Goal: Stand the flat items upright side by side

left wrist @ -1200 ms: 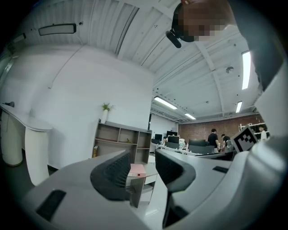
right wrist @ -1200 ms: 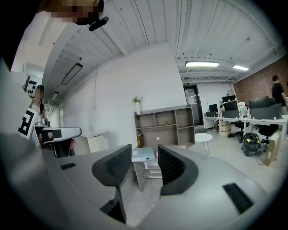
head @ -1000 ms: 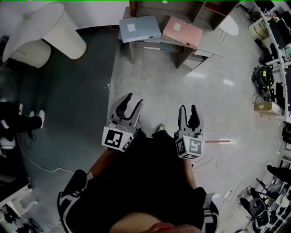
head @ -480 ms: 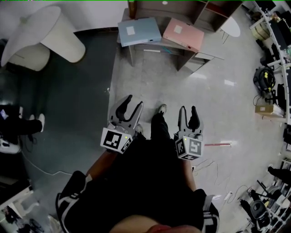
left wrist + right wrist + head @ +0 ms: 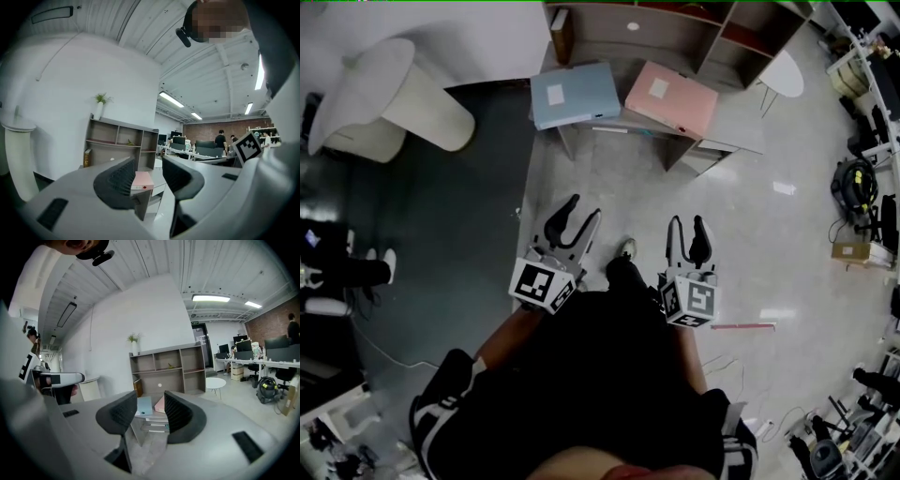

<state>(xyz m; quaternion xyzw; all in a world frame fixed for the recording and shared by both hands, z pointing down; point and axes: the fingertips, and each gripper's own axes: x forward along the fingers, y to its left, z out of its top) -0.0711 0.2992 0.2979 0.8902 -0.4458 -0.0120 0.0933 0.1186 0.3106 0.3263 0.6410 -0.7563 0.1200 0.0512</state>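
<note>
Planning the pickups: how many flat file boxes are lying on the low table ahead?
2: blue box at left, pink box beside it at right; more may hide underneath.

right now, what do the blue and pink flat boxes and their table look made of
Flat pale blue file box: likely plastic or coated board; smooth matt face, white label. Flat pink file box: same look. Low grey table: probably laminated wood; matt panels.

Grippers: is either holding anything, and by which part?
Nothing is held. The left gripper and right gripper both have jaws apart and empty; the blue folder and pink folder lie flat ahead.
</note>
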